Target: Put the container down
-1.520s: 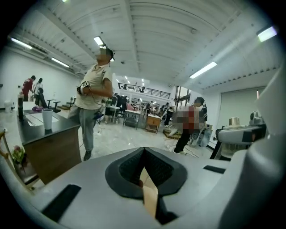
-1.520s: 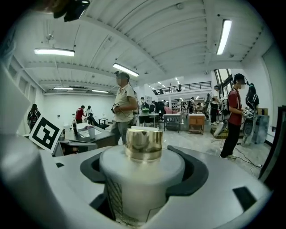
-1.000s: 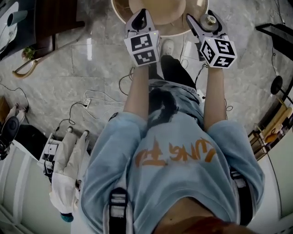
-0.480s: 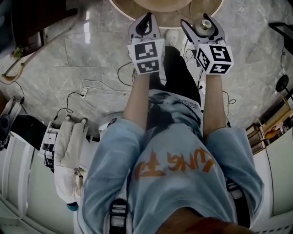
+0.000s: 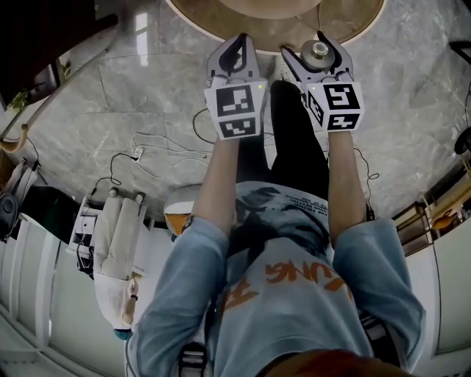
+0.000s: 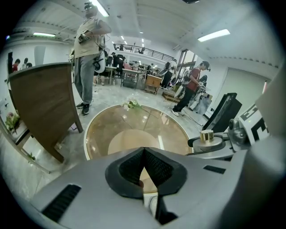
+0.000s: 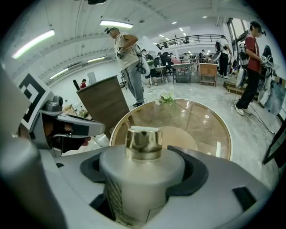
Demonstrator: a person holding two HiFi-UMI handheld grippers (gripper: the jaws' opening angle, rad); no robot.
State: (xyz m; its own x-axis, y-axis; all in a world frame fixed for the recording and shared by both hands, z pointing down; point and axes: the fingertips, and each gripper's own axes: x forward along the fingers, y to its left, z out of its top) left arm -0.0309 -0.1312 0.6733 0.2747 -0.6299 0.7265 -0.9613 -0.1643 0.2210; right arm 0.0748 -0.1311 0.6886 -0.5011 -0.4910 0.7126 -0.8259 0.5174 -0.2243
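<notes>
1. Container: a pale, frosted cylinder with a gold cap, standing upright between the fingers of the right gripper, whose dark pads press on its two sides
2. In the head view the container shows from above inside the right gripper, at the near rim of the round glass tabletop; it is held in the air, not set on the glass
3. The left gripper has its fingers pressed together with nothing between them; in the head view the left gripper is just beside the right one, at the same near edge of the tabletop
4. From the left gripper view, the container is off to the right, cap up, beside the tabletop
5. Beyond the container the tabletop spreads out bare, with a small sprig of flowers at its far edge and a brown wooden panel standing on the floor to the left
6. The floor is grey marble
</notes>
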